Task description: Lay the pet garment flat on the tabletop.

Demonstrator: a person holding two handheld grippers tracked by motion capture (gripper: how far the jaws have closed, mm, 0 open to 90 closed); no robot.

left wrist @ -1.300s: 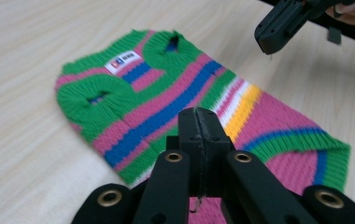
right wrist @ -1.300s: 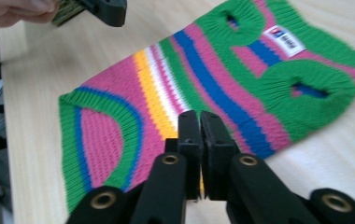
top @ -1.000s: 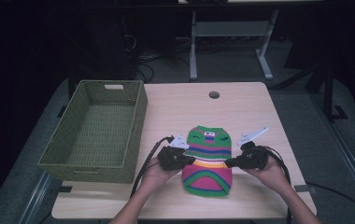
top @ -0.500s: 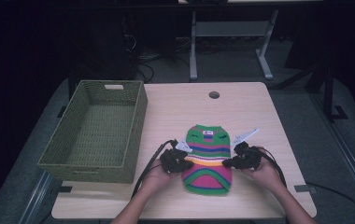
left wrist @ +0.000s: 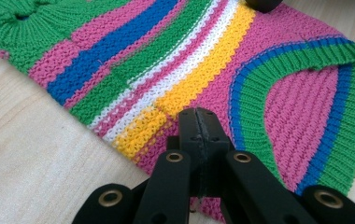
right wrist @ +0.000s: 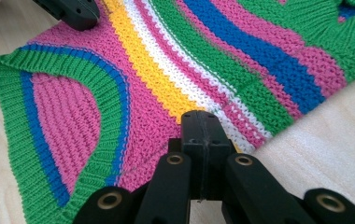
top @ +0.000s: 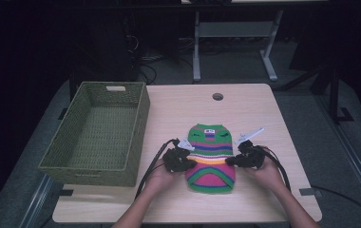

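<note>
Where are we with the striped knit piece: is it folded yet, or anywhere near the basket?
Done: the striped knit piece lies flat on the table, both grippers at its side edges. In hand: the left gripper and right gripper have their jaws shut at the yellow stripe; whether fabric is pinched I cannot tell. Left, judging by the layout: no fold shows, and the green basket beside it holds nothing.

One sweater (top: 211,156), one basket (top: 98,137)
</note>
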